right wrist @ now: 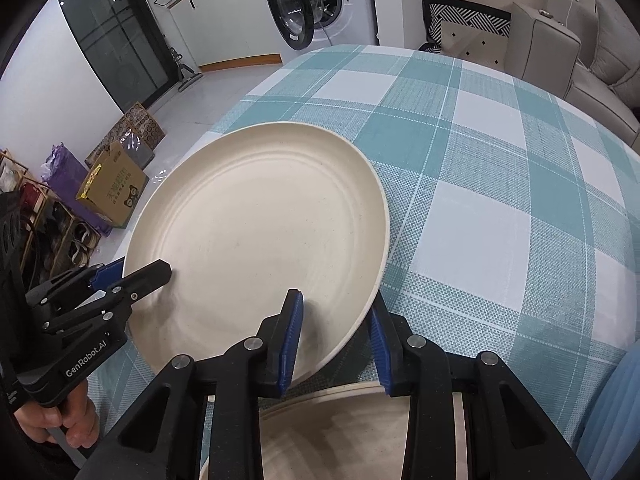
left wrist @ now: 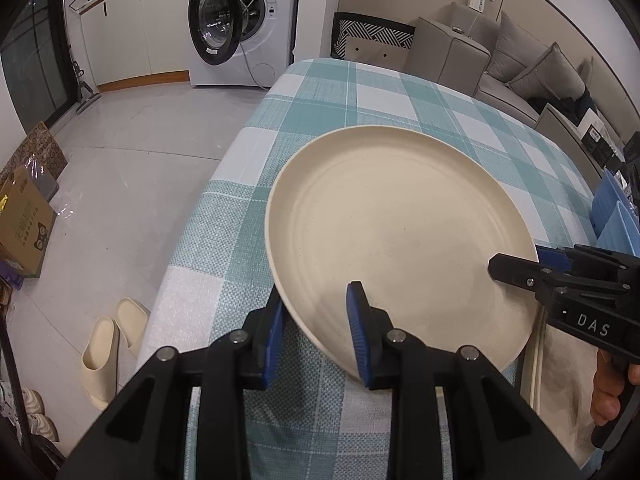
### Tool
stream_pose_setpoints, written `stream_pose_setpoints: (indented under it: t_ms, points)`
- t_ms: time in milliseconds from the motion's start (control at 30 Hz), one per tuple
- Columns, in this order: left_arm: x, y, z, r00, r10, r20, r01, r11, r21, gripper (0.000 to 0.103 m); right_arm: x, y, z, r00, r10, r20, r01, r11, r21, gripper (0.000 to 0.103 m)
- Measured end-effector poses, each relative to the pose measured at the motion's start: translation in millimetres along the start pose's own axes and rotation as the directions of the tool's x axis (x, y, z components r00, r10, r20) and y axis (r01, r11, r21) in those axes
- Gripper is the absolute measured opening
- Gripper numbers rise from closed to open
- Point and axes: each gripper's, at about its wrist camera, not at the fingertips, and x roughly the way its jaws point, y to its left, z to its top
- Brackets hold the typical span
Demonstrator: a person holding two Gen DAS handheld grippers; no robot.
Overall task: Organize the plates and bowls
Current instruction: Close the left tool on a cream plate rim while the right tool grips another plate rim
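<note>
The left gripper (left wrist: 318,330) pinches the cream plate (left wrist: 400,232) at its rim, at about 7 o'clock. The right gripper (right wrist: 334,336) pinches the same plate at 5 o'clock. The plate is tilted above the checked tablecloth (right wrist: 480,160). Another plate (right wrist: 340,432) lies below the right gripper.

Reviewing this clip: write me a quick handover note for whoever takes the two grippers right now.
Left gripper: shut on the near rim of the cream plate.
Right gripper: shut on the same plate's rim, on the opposite side.
The plate is held tilted above the checked tablecloth, by both grippers at once.
Another cream dish sits just below the right gripper; blue items stand at the table's right edge.
Done: plate gripped and raised.
Left: set it in its place, probably stacked with the other dish, then release.
</note>
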Motion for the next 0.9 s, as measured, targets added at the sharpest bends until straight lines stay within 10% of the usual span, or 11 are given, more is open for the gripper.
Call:
stream_pose_setpoints:
  t_ms: [900]
  points:
    - [-18.8, -7.1, 2.1, 0.999, -0.006, 0.037, 0.006, 1.000, 0.003, 0.028, -19.3, -5.0, -7.2, 0.998, -0.024, 0.066, 0.022, 1.000, 0.021, 0.024]
